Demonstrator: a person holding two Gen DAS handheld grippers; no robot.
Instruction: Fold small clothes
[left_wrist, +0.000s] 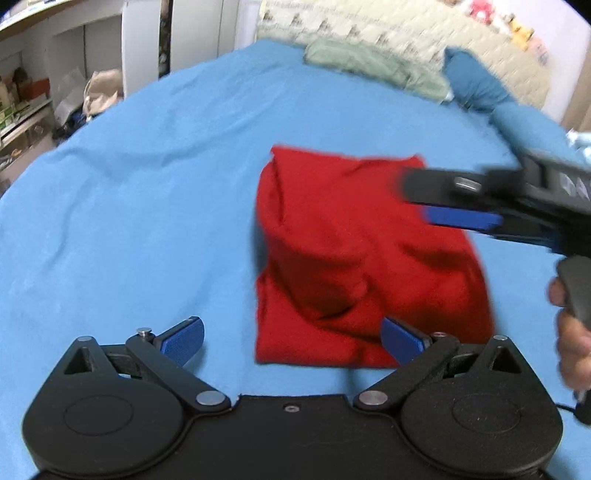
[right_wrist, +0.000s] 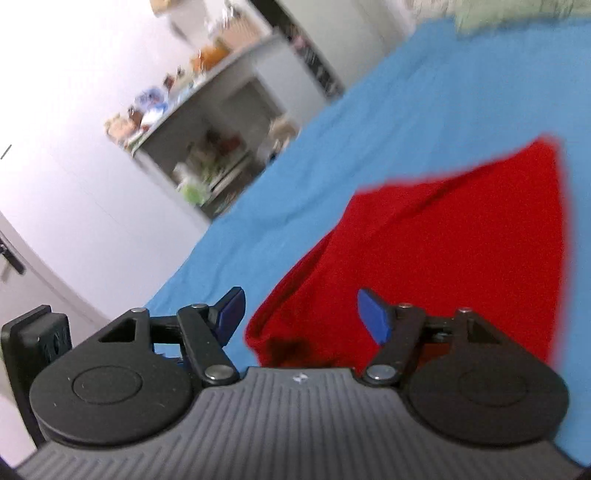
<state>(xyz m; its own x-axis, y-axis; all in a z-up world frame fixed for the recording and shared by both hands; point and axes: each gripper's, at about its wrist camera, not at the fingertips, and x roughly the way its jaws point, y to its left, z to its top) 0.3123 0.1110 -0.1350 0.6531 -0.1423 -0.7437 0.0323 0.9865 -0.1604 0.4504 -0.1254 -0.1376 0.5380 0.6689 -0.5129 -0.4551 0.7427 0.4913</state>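
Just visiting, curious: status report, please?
Left gripper open, empty. Right gripper open over the red cloth. Cloth folded on blue sheet. Nothing in the way.

A red cloth (left_wrist: 354, 258) lies folded into a rough rectangle on the blue bed (left_wrist: 129, 184), right of the frame's center, its surface rumpled with soft creases and one fold bulging.

a plain red garment (left_wrist: 362, 258) is lying on a plain bright blue sheet (left_wrist: 147, 177); both the left gripper (left_wrist: 291, 341) and right gripper (right_wrist: 301, 317) are showing black linkages with blue pads.
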